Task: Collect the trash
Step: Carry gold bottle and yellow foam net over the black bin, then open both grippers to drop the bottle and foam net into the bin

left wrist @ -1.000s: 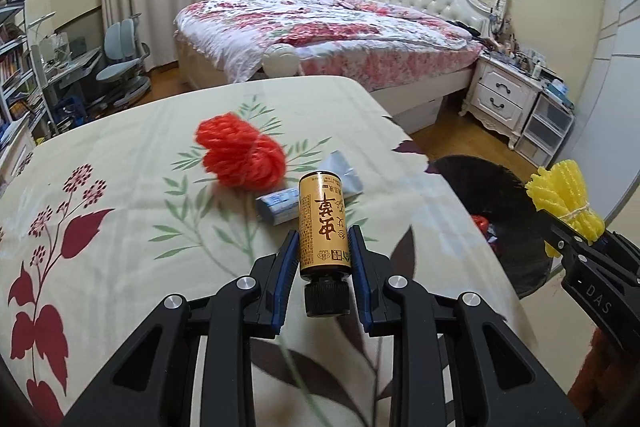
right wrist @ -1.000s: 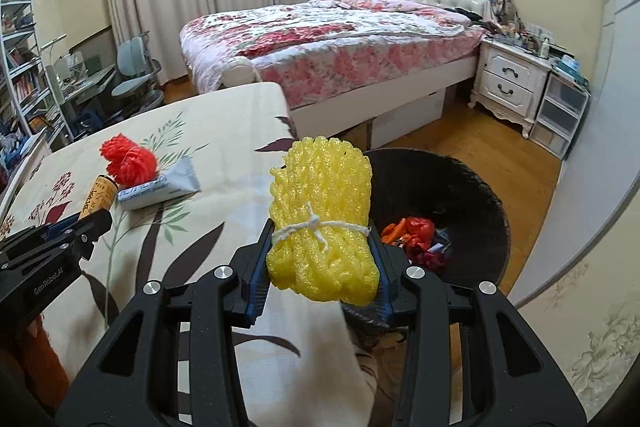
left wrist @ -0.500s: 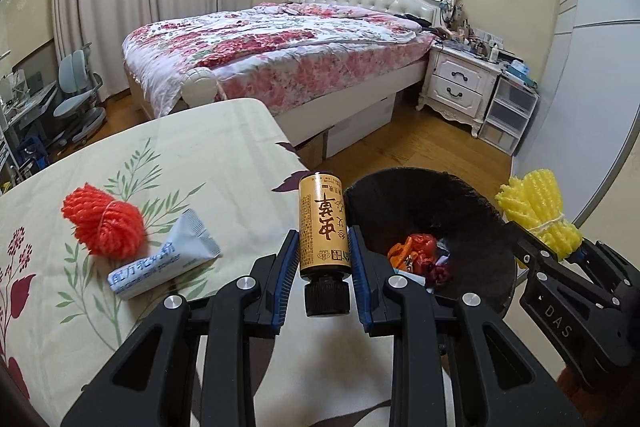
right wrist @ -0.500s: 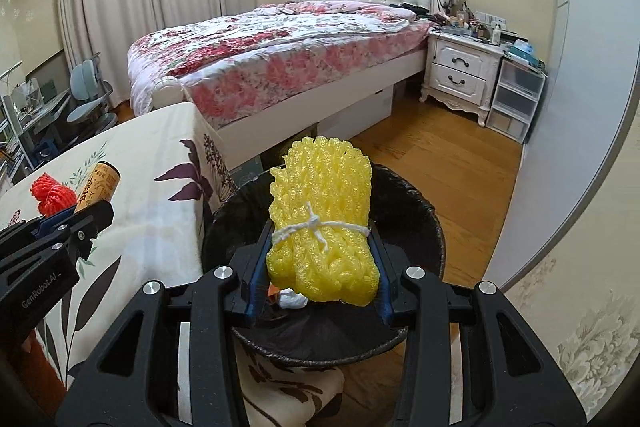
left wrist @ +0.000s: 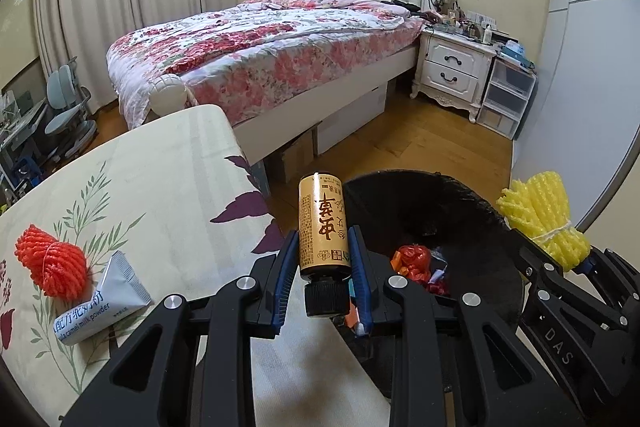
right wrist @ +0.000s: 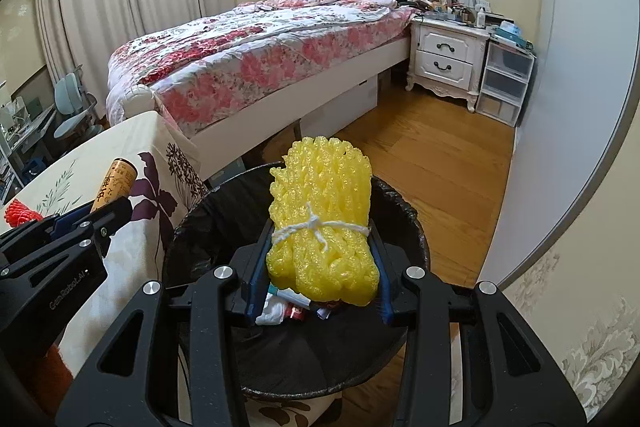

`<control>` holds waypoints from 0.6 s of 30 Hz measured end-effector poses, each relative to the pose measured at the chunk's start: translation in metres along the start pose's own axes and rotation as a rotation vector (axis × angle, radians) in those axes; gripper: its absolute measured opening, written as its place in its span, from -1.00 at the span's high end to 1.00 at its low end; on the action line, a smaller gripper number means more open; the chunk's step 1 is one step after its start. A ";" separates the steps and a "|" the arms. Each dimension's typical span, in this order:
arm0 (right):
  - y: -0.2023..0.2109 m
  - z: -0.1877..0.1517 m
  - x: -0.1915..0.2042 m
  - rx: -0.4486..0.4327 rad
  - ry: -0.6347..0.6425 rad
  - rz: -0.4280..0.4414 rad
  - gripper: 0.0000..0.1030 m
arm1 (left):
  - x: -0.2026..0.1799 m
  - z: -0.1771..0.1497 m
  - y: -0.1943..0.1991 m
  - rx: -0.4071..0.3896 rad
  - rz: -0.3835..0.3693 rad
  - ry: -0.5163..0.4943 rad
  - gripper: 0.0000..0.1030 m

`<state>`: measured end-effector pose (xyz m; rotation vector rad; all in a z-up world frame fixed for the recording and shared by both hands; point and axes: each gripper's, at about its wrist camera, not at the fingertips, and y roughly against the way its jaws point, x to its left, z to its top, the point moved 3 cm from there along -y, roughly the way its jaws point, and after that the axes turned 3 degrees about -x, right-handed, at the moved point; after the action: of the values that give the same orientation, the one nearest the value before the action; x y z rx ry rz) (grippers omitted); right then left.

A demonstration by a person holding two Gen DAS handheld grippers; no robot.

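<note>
Trash over the bin, release pending

Bin (right wrist: 404,219) is the landmark: black-lined, on the floor just beside the cloth-covered table (left wrist: 168,163), some trash already at its bottom.

- Right gripper (right wrist: 320,267): jaws clamped on a yellow foam net bundle (right wrist: 320,223) tied with white string. Bundle sits above the bin's mouth, well inside the rim in the right wrist view.
- Left gripper (left wrist: 322,267): jaws narrow, pinching a small gold-labelled bottle (left wrist: 322,227) with its black cap toward the camera. Bottle is at the bin's table-side rim, seemingly not yet fully over the opening.
- Left on the table, away from the bin: a red foam net ball (left wrist: 50,261) touching a grey powder sachet (left wrist: 100,303).

Judgement on the step: the drop.
- Yellow bundle looks ready; part the right jaws fully so the springy foam does not cling to one pad.
- Carry the bottle further across the rim before letting go; released here, it could clip the edge and roll under the table.
- Keep the two grippers apart, they are near each other over the bin.
- Two items remain for a later trip
</note>
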<state>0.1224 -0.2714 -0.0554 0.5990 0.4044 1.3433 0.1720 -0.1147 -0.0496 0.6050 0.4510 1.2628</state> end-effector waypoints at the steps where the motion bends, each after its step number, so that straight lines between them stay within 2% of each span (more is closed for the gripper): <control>1: -0.002 0.000 -0.001 0.003 -0.001 -0.002 0.21 | -0.002 0.001 -0.002 0.001 0.001 -0.005 0.46; 15: -0.023 -0.002 -0.010 0.036 -0.019 -0.009 0.18 | -0.014 0.005 -0.025 0.036 -0.001 -0.031 0.45; 18: -0.028 -0.002 -0.012 0.043 -0.025 -0.010 0.13 | -0.014 0.005 -0.028 0.049 -0.009 -0.026 0.39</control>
<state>0.1407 -0.2856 -0.0750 0.6486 0.4163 1.3193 0.1924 -0.1340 -0.0645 0.6590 0.4638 1.2369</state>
